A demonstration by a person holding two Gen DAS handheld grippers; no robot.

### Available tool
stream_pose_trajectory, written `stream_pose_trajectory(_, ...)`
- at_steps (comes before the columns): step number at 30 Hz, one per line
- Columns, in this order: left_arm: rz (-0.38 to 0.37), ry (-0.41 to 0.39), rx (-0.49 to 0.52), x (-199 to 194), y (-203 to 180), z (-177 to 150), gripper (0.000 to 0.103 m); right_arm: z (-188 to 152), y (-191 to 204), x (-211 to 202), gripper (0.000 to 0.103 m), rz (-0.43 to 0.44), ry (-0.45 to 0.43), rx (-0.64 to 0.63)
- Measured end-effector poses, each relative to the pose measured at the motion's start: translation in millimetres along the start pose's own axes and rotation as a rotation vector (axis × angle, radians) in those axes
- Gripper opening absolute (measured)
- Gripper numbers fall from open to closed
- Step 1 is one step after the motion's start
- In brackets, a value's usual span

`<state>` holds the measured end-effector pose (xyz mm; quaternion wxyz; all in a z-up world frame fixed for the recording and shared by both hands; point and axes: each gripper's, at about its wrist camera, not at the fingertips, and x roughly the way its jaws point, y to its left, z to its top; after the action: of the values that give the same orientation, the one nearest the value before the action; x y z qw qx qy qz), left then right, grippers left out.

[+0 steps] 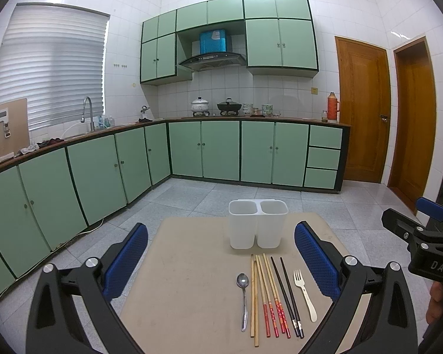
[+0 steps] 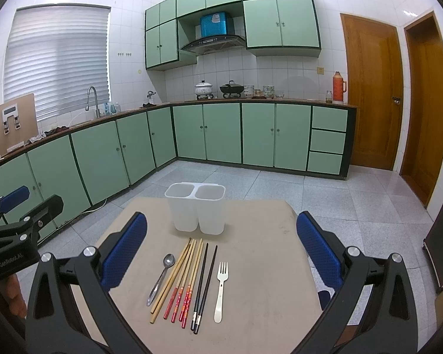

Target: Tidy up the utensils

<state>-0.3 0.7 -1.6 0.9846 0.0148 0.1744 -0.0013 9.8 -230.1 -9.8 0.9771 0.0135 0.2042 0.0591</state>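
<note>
A white two-compartment holder point(image 1: 257, 224) point(image 2: 195, 208) stands empty at the far side of a beige table point(image 1: 186, 280) point(image 2: 260, 265). In front of it lie a metal spoon point(image 1: 244, 298) point(image 2: 161, 277), two plain wooden chopsticks point(image 1: 254, 298) point(image 2: 171, 280), three red-handled chopsticks point(image 1: 271, 298) point(image 2: 189, 280), two black chopsticks point(image 1: 288, 295) point(image 2: 205, 286) and a cream fork point(image 1: 304, 293) point(image 2: 221, 290). My left gripper point(image 1: 221, 259) hovers open above the table's near side. My right gripper point(image 2: 221, 250) is open too, above the utensils. Neither holds anything.
The other gripper shows at each view's edge: the right one point(image 1: 422, 236), the left one point(image 2: 17, 215), each with a hand behind it. Green cabinets point(image 1: 221, 150), a sink faucet point(image 1: 87, 112), pots on a stove point(image 1: 215, 107) and wooden doors point(image 1: 366, 112) surround a tiled floor point(image 1: 192, 197).
</note>
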Motion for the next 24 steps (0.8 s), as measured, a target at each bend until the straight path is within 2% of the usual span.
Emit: stream_pose_trajectory(24,0.001,-0.001,-0.002,-1.6,1.5,0.5,0.097,-1.1,1.4,0.0,0.098,-0.001,-0.003,-0.001)
